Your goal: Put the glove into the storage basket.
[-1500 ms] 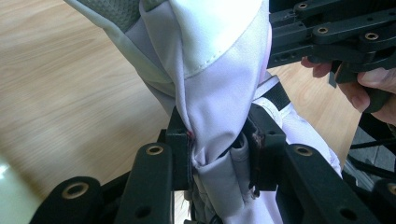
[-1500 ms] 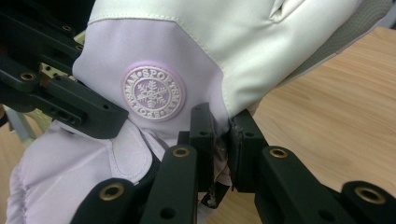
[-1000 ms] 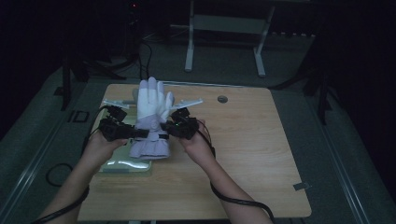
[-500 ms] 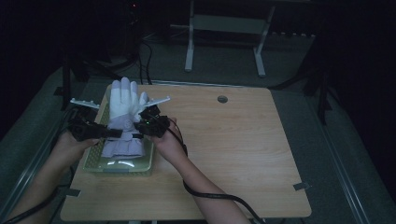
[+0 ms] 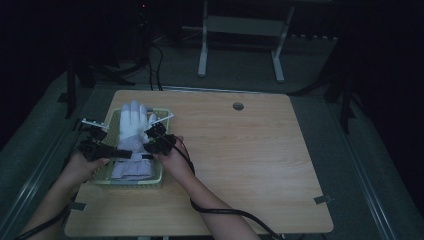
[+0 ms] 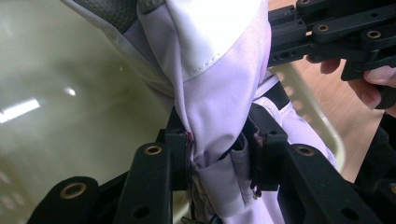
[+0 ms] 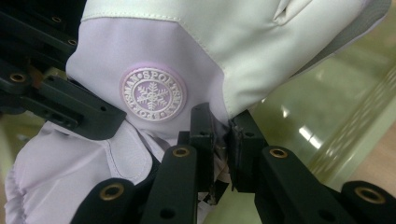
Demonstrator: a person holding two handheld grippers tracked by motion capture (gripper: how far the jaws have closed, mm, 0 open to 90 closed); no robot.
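The work in hand is placing a white and lilac ski glove [image 5: 131, 137] into a pale green basket [image 5: 159, 176] that sits at the left of the desk [image 5: 260, 165], in the left-centre of the high view. By my judgement the task is near its end: the glove is carried over the basket and its cuff end lies low inside the walls. Whether it rests on the basket floor cannot be told. What remains is to settle the glove fully, open both claws, and withdraw the hands.

Left claw [image 6: 219, 156]: the jaws are closed on a bunched fold of the lilac cuff fabric. In the left gripper view this fold runs up the centre of the frame, pinched between the two black jaws at lower centre. The translucent green basket floor fills the left half of that frame.

Right claw [image 7: 222, 135]: the jaws are closed, nearly together, on a thin edge of the glove at the seam where white meets lilac. In the right gripper view the glove fills the upper and left part of the frame, above and left of the jaws. A round snowflake badge [image 7: 152, 94] sits just left of the grip point.

In the high view the two claws hold the glove at its wrist from either side. The fingers of the glove point to the upper edge of the frame, over the far basket rim.
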